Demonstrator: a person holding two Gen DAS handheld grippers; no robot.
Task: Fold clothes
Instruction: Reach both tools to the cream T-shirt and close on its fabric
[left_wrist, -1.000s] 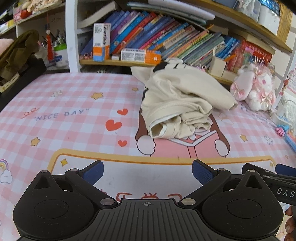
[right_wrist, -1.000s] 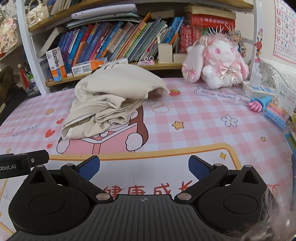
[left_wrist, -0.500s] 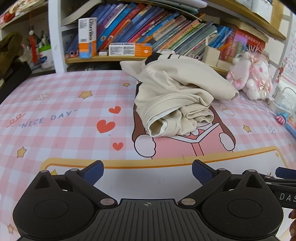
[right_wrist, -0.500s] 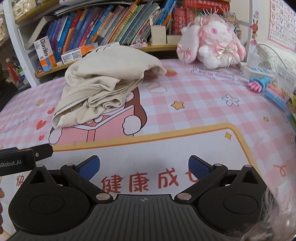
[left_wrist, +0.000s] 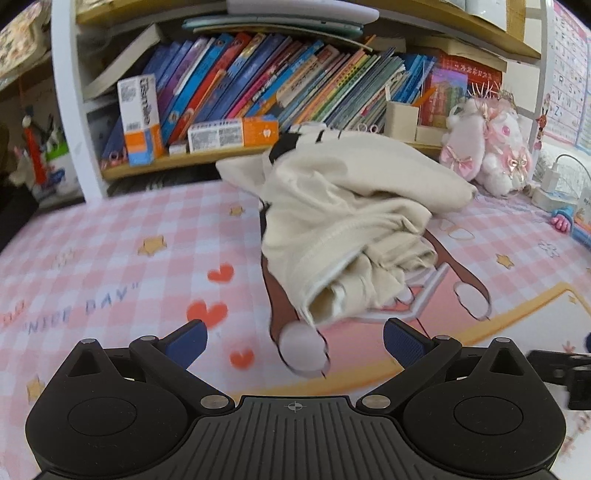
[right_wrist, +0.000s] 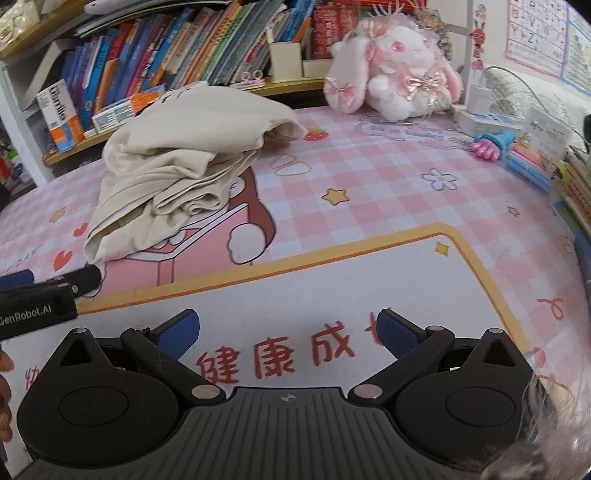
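A crumpled cream garment (left_wrist: 343, 225) lies in a heap on the pink checked table mat (left_wrist: 110, 266), its near end hanging open toward me. It also shows in the right wrist view (right_wrist: 184, 155) at the left. My left gripper (left_wrist: 295, 341) is open and empty, just short of the heap's near end. My right gripper (right_wrist: 288, 332) is open and empty over the white panel of the mat, to the right of and nearer than the garment. The left gripper's body (right_wrist: 40, 299) shows at the left edge of the right wrist view.
A bookshelf (left_wrist: 258, 92) with books and small boxes runs along the back. A pink plush rabbit (right_wrist: 391, 70) sits at the back right. A charger, pens and booklets (right_wrist: 532, 147) crowd the right edge.
Both grippers have moved forward toward the garment, which now looks larger in both views. The left gripper has come close to the heap's near end. Both stay open.
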